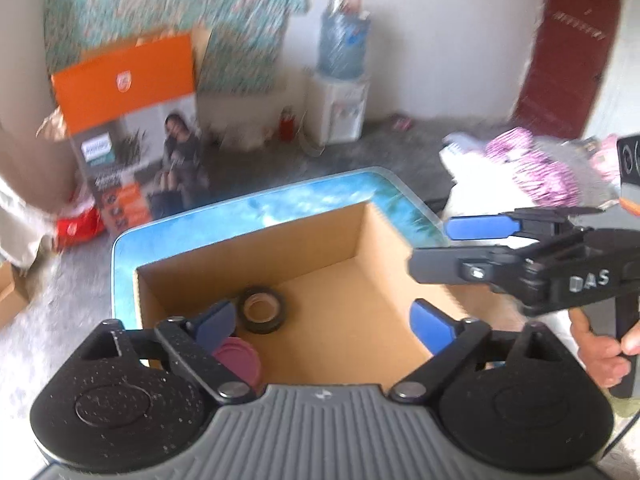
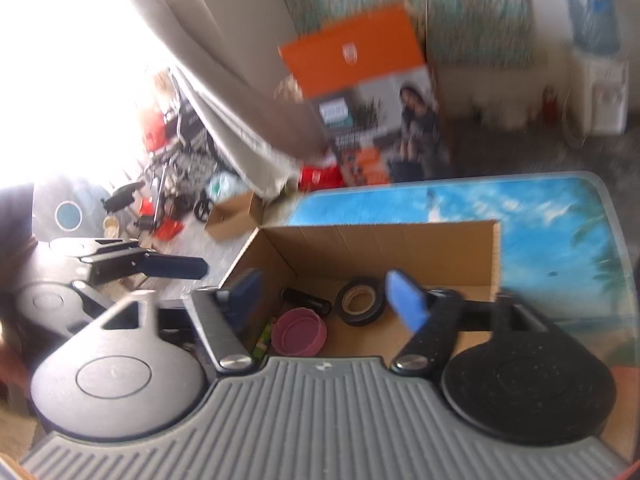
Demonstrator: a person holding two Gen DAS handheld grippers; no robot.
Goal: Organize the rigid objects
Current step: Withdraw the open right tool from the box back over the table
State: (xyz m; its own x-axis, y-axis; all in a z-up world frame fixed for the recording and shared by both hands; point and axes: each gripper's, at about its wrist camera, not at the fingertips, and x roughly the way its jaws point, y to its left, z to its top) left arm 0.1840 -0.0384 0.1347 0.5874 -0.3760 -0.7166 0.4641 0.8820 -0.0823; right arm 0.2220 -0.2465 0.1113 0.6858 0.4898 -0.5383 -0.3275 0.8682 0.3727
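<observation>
Above the cardboard box (image 1: 256, 256) on the blue tabletop (image 2: 560, 216), both grippers are hovering with nothing in them. Left gripper (image 1: 324, 320) is showing its blue fingers (image 1: 430, 326) spread wide, with only open box between them; right gripper (image 2: 326, 300) is likewise spread, its fingers (image 2: 406, 300) standing apart over the box's contents and pressing on nothing. Lying already inside the box are a black tape roll (image 2: 360, 300) resting flat with its hole facing up, a pink lid (image 2: 298, 332) just beside it with its hollow side up, and a short black cylinder (image 2: 306, 300) behind the lid, its long axis running across the box floor, roughly crosswise to the way the right fingers are pointing. A green item is peeking out at the box's near left corner, too blurred to name. From the right wrist view, these things are sitting below and just ahead of the fingers, toward the left half of the box; from the left wrist view the tape and lid are lying near the left finger. No loose object is showing on the bare tabletop in either view, so any further piece would seem to lie outside these pictures. Blur is softening both views.
</observation>
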